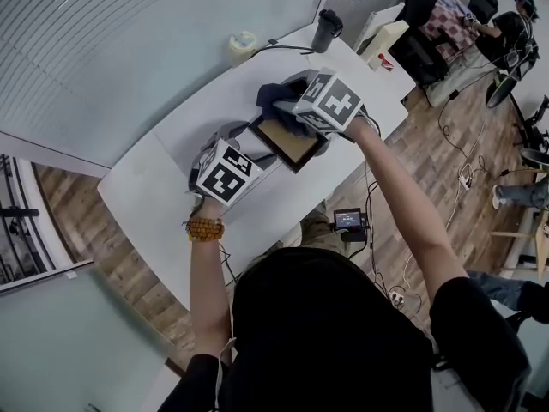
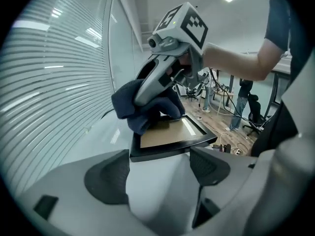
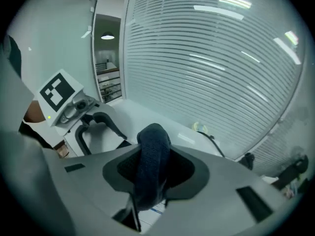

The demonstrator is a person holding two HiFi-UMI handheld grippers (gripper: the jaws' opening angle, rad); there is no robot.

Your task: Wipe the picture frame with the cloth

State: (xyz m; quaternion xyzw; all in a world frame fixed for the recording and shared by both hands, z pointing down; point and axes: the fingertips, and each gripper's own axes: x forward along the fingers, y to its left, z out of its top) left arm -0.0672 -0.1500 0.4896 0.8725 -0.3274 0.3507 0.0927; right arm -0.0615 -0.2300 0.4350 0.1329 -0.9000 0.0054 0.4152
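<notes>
The right gripper (image 3: 153, 173) is clenched on the dark blue cloth (image 2: 135, 107), and the wad is pressed onto the far end of the picture frame (image 2: 170, 136). The frame lies on the white bench (image 1: 171, 157), its glass face up. The left gripper (image 2: 160, 165) sits at the frame's near edge with its jaws spread and nothing between the pads. I can't tell whether it actually touches the frame.

The cloth is soft and floppy. It bunches and droops out of the jaws, so it wants a firm pinch at mid-fold, which it has. The frame looks light, stiff and breakable, with slick glass inside a dark rim. On this smooth bench top it could easily skate under the wiping. My call is to steady it by the rim and never press on the glass.

Beyond the frame, a dark tumbler (image 1: 326, 31) stands well away on the bench. Slatted blinds (image 1: 129, 41) run along the wall past the frame's far side. On the frame's near side, wood flooring (image 1: 412, 161) is strewn with cables.
</notes>
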